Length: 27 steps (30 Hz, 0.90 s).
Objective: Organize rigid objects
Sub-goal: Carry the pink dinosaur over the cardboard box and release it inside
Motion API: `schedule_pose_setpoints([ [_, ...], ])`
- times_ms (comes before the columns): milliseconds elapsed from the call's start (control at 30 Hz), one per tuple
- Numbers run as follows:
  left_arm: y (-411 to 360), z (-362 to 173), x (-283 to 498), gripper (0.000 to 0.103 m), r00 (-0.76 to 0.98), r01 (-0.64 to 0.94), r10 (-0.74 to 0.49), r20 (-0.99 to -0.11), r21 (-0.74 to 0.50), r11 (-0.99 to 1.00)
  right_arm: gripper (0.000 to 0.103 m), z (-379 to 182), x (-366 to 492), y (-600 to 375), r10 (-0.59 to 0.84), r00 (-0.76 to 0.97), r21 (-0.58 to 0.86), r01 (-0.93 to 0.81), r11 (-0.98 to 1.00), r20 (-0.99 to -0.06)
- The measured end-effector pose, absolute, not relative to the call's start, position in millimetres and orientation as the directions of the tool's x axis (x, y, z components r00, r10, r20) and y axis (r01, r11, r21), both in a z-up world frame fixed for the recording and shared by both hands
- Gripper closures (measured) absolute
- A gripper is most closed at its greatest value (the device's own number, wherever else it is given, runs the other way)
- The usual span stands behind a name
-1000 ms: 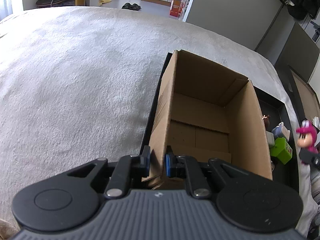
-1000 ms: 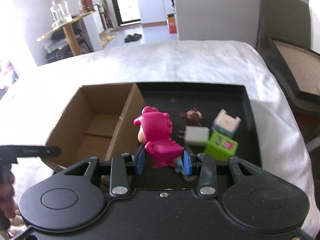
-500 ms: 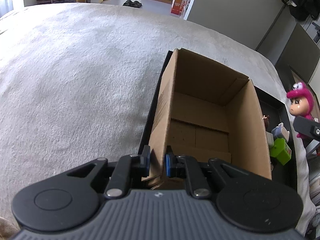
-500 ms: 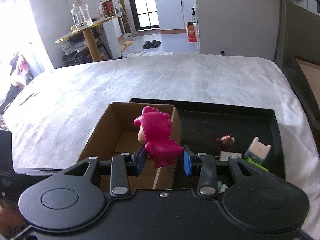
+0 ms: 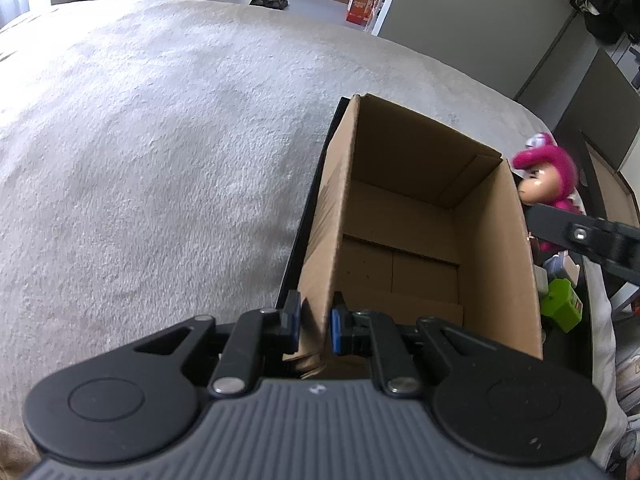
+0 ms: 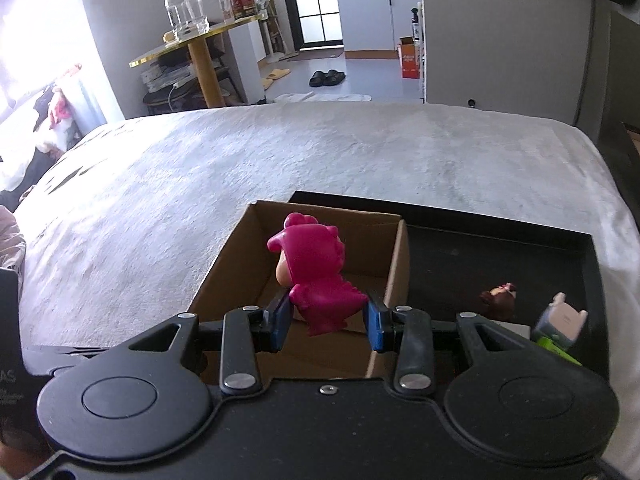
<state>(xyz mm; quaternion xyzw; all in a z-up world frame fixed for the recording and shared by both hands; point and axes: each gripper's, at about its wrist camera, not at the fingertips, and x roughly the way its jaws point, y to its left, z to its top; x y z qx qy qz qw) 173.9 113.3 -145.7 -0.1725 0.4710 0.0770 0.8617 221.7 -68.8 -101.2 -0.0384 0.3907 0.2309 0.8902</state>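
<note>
Nearest the left wrist camera, the left tool (image 5: 316, 322) is clamped nearly shut on the near left wall of the open cardboard box (image 5: 404, 220), its blue pads (image 5: 339, 328) pressing the thin board from both sides. The box stands upright in a black tray (image 5: 298, 240), filling the tray's left part, and nothing lies on its floor.

In the right wrist view, the right tool (image 6: 328, 322) grips the lower body of a pink dinosaur-suit figurine (image 6: 316, 268) between its blue pads (image 6: 376, 326), parted only as far as the toy's width. The figurine is upright and held in the air over the near right part of the box, its face turned toward 9 o'clock.

At 3 o'clock from the box, on the tray floor, the remaining toys sit close together: a green block (image 5: 562, 310), a small white and grey blocky figure (image 6: 560, 320) just above it, and a little brown figurine (image 6: 499, 298) slightly farther in.

The tray rests on a bed covered in a white fleecy blanket (image 5: 160, 140), which stretches away toward 12 o'clock. Beyond the bed, at 11 o'clock in the right wrist view, stands a gold-topped side table (image 6: 192, 46) bearing glass jars (image 6: 186, 10), and black slippers (image 6: 327, 77) lie on the floor at 12 o'clock.
</note>
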Motion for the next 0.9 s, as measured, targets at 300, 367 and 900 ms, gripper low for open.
schedule_pose_setpoints([
  [300, 113.2, -145.3, 174.1, 0.089, 0.547, -0.307, -0.026, -0.837, -0.229, 0.924, 0.065, -110.7, 223.8, -42.0, 0.386, 0.570, 0.101, -0.466, 0.879, -0.725],
  [367, 114.0, -145.5, 174.0, 0.089, 0.547, -0.310, -0.027, -0.836, -0.232, 0.922, 0.065, -109.8, 226.0, -38.2, 0.396, 0.569, 0.111, -0.469, 0.876, -0.721],
  [900, 114.6, -145.1, 174.4, 0.089, 0.544, -0.314, -0.021, -0.839, -0.227, 0.922, 0.050, -103.2, 229.0, -52.3, 0.392, 0.582, 0.134, -0.436, 0.890, -0.713],
])
